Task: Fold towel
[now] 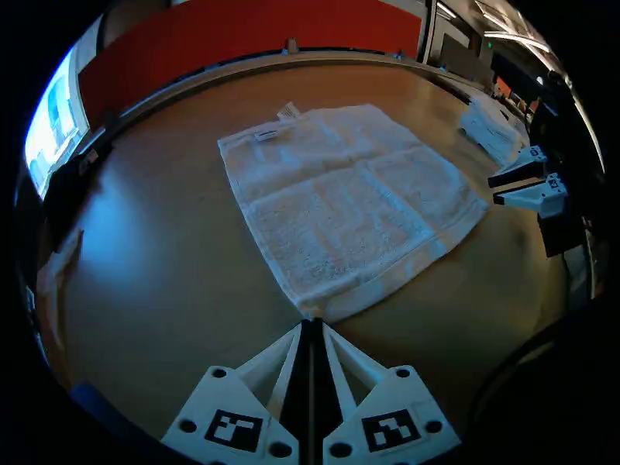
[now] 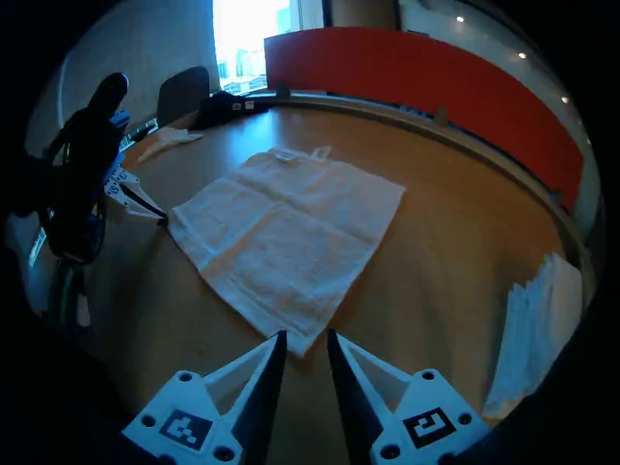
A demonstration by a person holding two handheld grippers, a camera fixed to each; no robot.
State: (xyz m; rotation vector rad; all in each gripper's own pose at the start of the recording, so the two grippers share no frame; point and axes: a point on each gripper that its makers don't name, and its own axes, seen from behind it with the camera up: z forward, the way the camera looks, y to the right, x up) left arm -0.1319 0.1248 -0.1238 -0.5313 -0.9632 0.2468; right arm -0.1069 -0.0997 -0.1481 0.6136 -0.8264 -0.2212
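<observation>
A white towel (image 1: 349, 201) (image 2: 283, 229) lies spread flat on the wooden table (image 1: 155, 256) (image 2: 457, 232). My left gripper (image 1: 312, 324) has its fingers closed together right at the towel's near corner, which reaches into the tips. The right gripper view shows that gripper (image 2: 159, 217) at the towel's left corner, held by a hand. My right gripper (image 2: 306, 345) is open, and another towel corner lies just between its fingertips. From the left gripper view it (image 1: 496, 190) appears with its fingers apart beside the towel's right corner.
A stack of folded white towels (image 2: 535, 333) (image 1: 492, 128) sits at the table's right side. A red partition (image 2: 434, 74) (image 1: 256, 31) runs along the far edge. A small cloth (image 2: 167, 139) lies near a dark chair (image 2: 182, 93).
</observation>
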